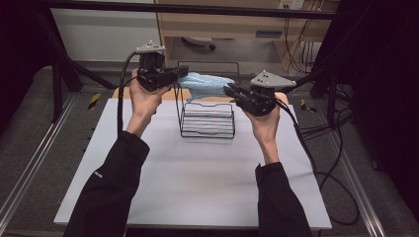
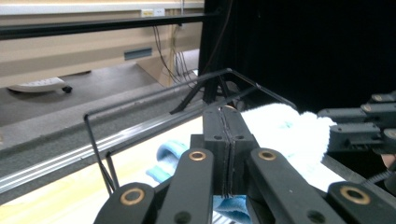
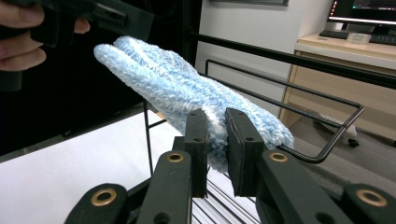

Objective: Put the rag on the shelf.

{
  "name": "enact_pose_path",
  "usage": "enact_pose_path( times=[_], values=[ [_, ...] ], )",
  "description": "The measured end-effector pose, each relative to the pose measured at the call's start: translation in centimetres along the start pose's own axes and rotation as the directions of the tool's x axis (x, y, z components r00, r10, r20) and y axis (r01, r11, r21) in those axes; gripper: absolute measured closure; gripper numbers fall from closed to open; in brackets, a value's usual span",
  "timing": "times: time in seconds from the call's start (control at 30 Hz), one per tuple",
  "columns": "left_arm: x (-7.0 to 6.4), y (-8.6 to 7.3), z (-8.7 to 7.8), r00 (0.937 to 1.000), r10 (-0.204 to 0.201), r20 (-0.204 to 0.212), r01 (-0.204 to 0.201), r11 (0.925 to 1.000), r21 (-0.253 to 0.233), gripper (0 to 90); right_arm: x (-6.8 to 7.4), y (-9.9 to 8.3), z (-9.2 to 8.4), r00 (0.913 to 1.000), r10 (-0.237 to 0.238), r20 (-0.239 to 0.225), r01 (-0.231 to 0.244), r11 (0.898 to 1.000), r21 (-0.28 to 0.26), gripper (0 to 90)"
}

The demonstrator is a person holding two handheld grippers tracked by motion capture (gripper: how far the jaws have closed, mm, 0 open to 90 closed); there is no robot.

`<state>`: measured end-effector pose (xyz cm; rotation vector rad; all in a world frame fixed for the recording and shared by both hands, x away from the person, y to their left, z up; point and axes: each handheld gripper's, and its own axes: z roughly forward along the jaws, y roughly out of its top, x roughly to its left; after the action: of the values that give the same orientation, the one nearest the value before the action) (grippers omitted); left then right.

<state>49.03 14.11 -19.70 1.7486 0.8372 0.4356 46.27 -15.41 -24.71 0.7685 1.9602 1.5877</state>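
Observation:
A fluffy light-blue cloth (image 1: pixel 205 84) hangs stretched in the air between my two grippers, above a black wire rack (image 1: pixel 207 123) at the back of the white table (image 1: pixel 188 182). My left gripper (image 1: pixel 184 73) points right, and its jaws are pressed together on the cloth's left edge. In the left gripper view the left gripper (image 2: pixel 226 116) has the cloth (image 2: pixel 285 130) bulging to the right of it. My right gripper (image 1: pixel 228 90) points left. In the right gripper view, the right gripper (image 3: pixel 215 121) pinches a fold of the cloth (image 3: pixel 173 84), and the left gripper (image 3: pixel 135 21) is at its far tip.
The rack's tall wire loop (image 3: pixel 299 109) rises just behind the cloth. Black cables (image 1: pixel 336 163) trail off the table's right side. Dark frame posts (image 1: pixel 57 84) stand at the back left, and a wooden cabinet (image 1: pixel 222 24) stands behind the table.

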Motion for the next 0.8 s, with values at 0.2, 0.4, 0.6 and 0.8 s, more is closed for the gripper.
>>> enact_pose_path(
  times=[0.2, 0.4, 0.6, 0.8],
  values=[
    [-0.2, -1.4, -0.1, 0.9991, 0.006, 0.041, -0.007, 0.9995, 0.031, 89.0, 0.1, 0.0, -0.2, 1.0000, -0.004, -0.003, 0.004, 1.000, 0.012, 75.4],
    [-0.3, -2.4, 0.1, 0.9986, 0.029, 0.044, -0.032, 0.9981, 0.052, 89.0, 0.2, 0.0, -0.4, 0.9998, 0.005, -0.018, -0.005, 1.000, 0.014, 66.7],
    [-0.6, -3.1, 0.2, 0.9976, 0.057, 0.040, -0.060, 0.9962, 0.064, 89.0, 0.1, 0.3, -0.9, 0.9992, 0.024, -0.031, -0.024, 1.000, 0.001, 60.8],
    [-0.5, -3.9, 0.3, 0.9968, 0.066, 0.045, -0.070, 0.9946, 0.076, 89.0, 0.3, 0.6, -0.6, 0.9977, 0.046, -0.050, -0.045, 0.999, 0.024, 72.3]
  ],
)
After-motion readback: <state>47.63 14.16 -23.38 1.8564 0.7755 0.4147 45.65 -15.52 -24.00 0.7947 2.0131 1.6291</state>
